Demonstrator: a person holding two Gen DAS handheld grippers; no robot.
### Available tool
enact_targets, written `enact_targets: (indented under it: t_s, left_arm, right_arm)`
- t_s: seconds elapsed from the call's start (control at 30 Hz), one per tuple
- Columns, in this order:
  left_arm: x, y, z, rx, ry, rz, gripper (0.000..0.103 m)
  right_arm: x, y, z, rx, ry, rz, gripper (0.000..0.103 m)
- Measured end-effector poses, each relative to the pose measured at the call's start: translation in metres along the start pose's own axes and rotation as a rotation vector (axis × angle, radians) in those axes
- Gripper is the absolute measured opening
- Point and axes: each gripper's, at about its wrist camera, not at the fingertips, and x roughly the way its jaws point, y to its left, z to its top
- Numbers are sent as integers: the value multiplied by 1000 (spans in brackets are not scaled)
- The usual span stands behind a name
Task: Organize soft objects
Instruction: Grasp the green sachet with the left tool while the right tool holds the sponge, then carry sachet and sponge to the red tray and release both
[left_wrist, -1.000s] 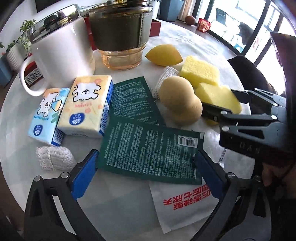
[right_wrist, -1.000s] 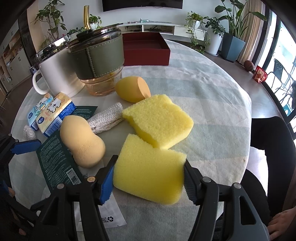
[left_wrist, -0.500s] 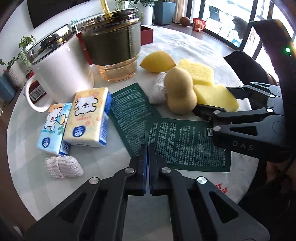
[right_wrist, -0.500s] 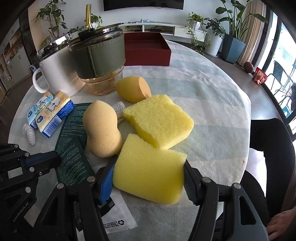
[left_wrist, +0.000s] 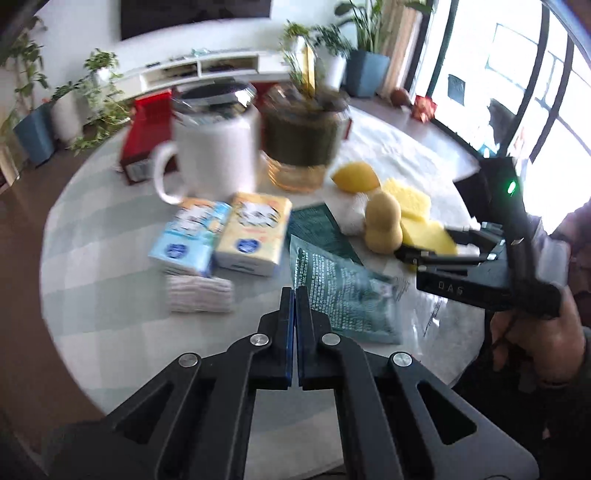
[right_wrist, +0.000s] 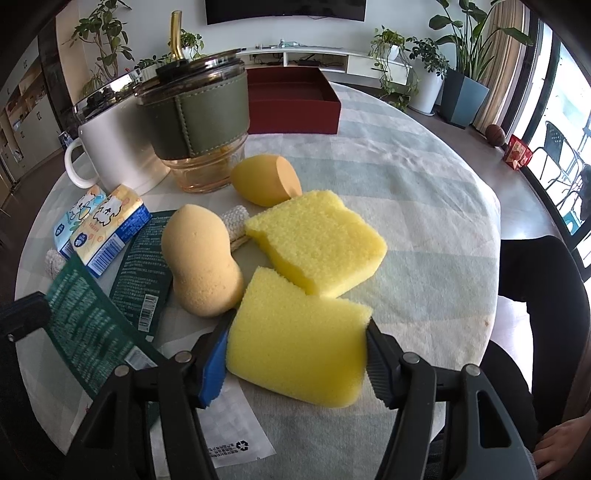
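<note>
Right wrist view: right gripper (right_wrist: 297, 345) has the near yellow sponge (right_wrist: 295, 350) between its fingers, blue pad on one side, black pad on the other, both touching foam, so it's a grip, though barely a squeeze.
Left wrist view: left gripper (left_wrist: 294, 306) has its fingers pressed together; the green sachet (left_wrist: 343, 291) sits at the tips with its corner lifted off the counter (left_wrist: 110, 295), so it looks pinched, but blur hides the contact.
Where the soft things are: second yellow sponge (right_wrist: 317, 240) touches the held one at the far edge; the tan gourd-shaped sponge (right_wrist: 201, 262) stands upright just beside the left finger; the orange egg sponge (right_wrist: 266, 181) sits behind, near the glass tumbler (right_wrist: 201, 129).
Risk one: foam gives under pressure, and a light grip could let the sponge twist or slip out on the lift.
Risk two: lifting now may drag the second sponge along, since they touch.
Risk three: the tan sponge is upright and close, so a nudge from the left finger would tip it over.
Risk four: the two grippers are near each other, and the sachet swings between them; it could sweep the tissue packs (left_wrist: 221, 236) or snag the right tool.
Risk five: mug (left_wrist: 210, 155) and tumbler stand tall behind, and a wide swing could knock them.
</note>
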Motion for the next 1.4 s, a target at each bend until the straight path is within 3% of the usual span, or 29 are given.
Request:
enact_targets:
  t_s: [0.17,0.33,1.0,1.2,1.4]
  left_arm:
    - [-45,31,6,-82,-89,-25,0]
    - [-72,39,17,-78,-155,-11,0]
    - [-110,63,32,-67,-270,32,0]
    - [-126,84,55,-58,-334,55,0]
    - [-116,115,97,-39,-348,88,0]
  right_arm:
    - [-1,1,0,0,-1,-3,65]
    - [-3,0,0,2,-12,-3,64]
    - [-78,-6,13,-10,-170,21,57]
    - [-103,4,39,-57,-248,21,57]
    - [-105,-6,94,-89,-328,-5,57]
